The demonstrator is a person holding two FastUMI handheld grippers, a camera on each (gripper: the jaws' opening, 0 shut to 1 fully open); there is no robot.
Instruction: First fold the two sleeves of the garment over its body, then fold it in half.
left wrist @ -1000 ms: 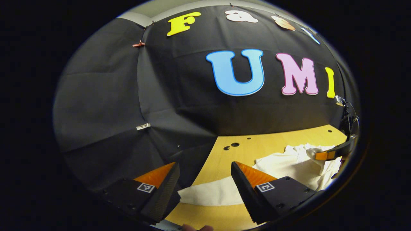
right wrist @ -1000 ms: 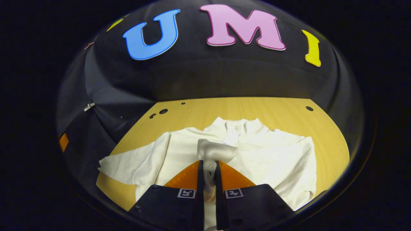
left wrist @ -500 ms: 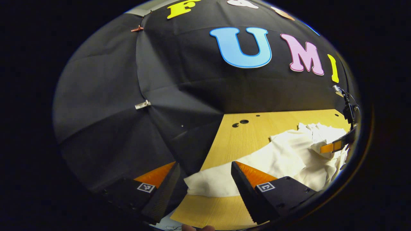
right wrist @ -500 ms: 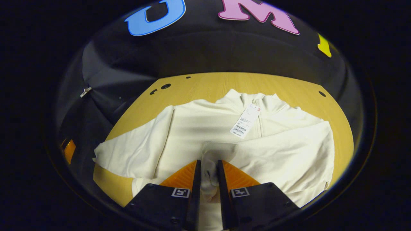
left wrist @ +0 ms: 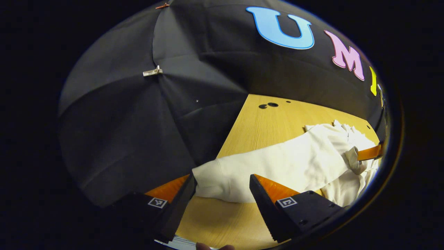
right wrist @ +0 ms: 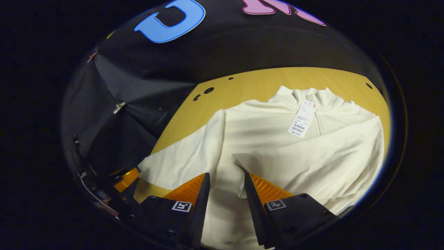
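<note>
Garment (right wrist: 263,139) lies flat on the table (right wrist: 249,81), one sleeve (right wrist: 312,161) folded over its body. Right gripper (right wrist: 225,180), spread, hovers above that cuff; left gripper (left wrist: 222,182), spread, frames the other sleeve (left wrist: 263,170), probably to fold it next.

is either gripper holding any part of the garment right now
No. The right gripper stands open above the folded sleeve's cuff; the left gripper is open near the other sleeve's cuff, not pinching it.
</note>
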